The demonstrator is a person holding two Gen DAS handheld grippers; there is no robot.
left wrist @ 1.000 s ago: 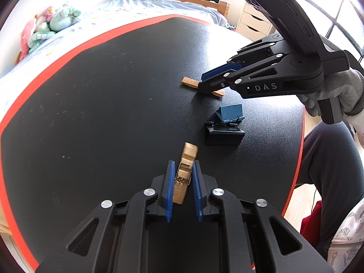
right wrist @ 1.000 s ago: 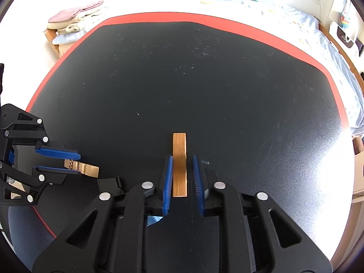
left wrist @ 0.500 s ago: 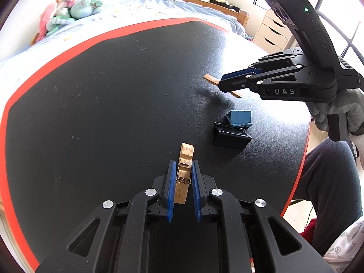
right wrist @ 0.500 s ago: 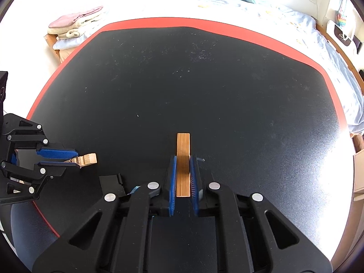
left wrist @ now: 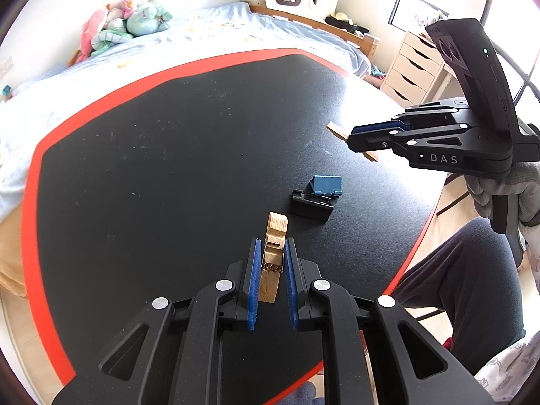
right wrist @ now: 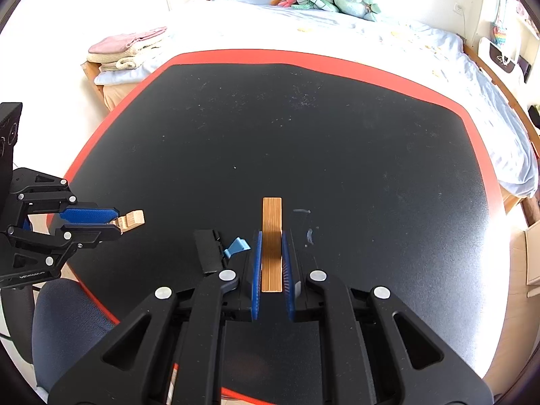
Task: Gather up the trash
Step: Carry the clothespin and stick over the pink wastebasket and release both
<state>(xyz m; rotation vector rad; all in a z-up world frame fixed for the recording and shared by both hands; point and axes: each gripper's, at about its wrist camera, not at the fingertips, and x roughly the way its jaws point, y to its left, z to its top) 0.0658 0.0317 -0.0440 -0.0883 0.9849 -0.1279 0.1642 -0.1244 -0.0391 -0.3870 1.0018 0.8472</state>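
My left gripper (left wrist: 271,246) is shut on a wooden clothespin (left wrist: 274,253), held off the black table (left wrist: 168,168); its spring shows between the blue pads. In the right wrist view the same left gripper (right wrist: 114,220) appears at the left edge with the clothespin (right wrist: 133,219) poking out. My right gripper (right wrist: 271,236) is shut on a flat wooden stick (right wrist: 271,236), also lifted above the table. From the left wrist view the right gripper (left wrist: 351,136) hangs at the right with the stick (left wrist: 337,131) poking out of both sides of its jaws.
A black and blue clip-like piece (left wrist: 315,195) lies on the table between the grippers, seen too as clip-like piece (right wrist: 216,249). The table has a red rim (left wrist: 101,101). A bed (right wrist: 371,40) with plush toys lies beyond. A person's dark-trousered leg (left wrist: 465,287) is at the right edge.
Both grippers have risen from the table with their wooden pieces still held. The stick has left the surface, and the right gripper has moved up and away from the clip-like piece.
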